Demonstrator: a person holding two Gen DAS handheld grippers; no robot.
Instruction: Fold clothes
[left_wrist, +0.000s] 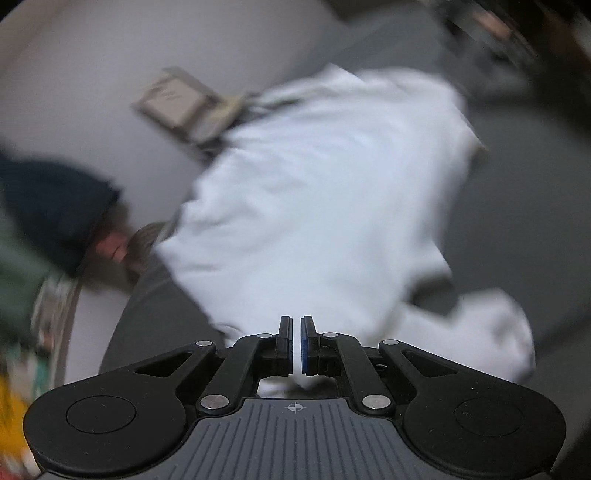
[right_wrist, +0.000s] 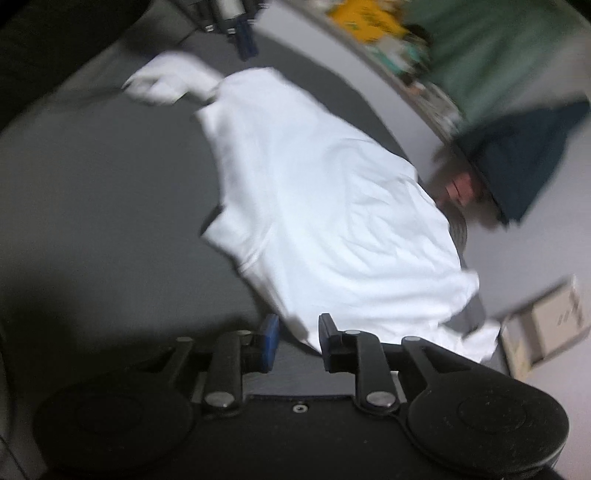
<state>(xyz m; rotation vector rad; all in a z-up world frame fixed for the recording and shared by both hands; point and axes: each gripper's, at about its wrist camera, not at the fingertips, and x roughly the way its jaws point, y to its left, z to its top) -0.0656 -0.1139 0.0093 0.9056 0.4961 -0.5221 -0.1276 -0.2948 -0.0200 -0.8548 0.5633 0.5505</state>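
A white shirt (left_wrist: 325, 192) lies spread on a dark grey table (left_wrist: 524, 206), blurred by motion. My left gripper (left_wrist: 295, 343) is shut on the shirt's near edge, and white cloth shows in the thin slit between its pads and under its fingers. One sleeve (left_wrist: 487, 332) trails to the right of it. In the right wrist view the same shirt (right_wrist: 332, 206) runs diagonally. My right gripper (right_wrist: 297, 332) is open, with the shirt's near edge lying between its blue pad (right_wrist: 269, 339) and black finger. The left gripper (right_wrist: 240, 33) appears at the far end, beside the sleeve (right_wrist: 166, 81).
A person in a dark blue sleeve (left_wrist: 51, 206) and green top (right_wrist: 498, 59) stands beside the table. A flat cardboard box (left_wrist: 173, 99) lies on the pale floor past the table's edge. Yellow and other mixed items (right_wrist: 365, 18) sit along a rim.
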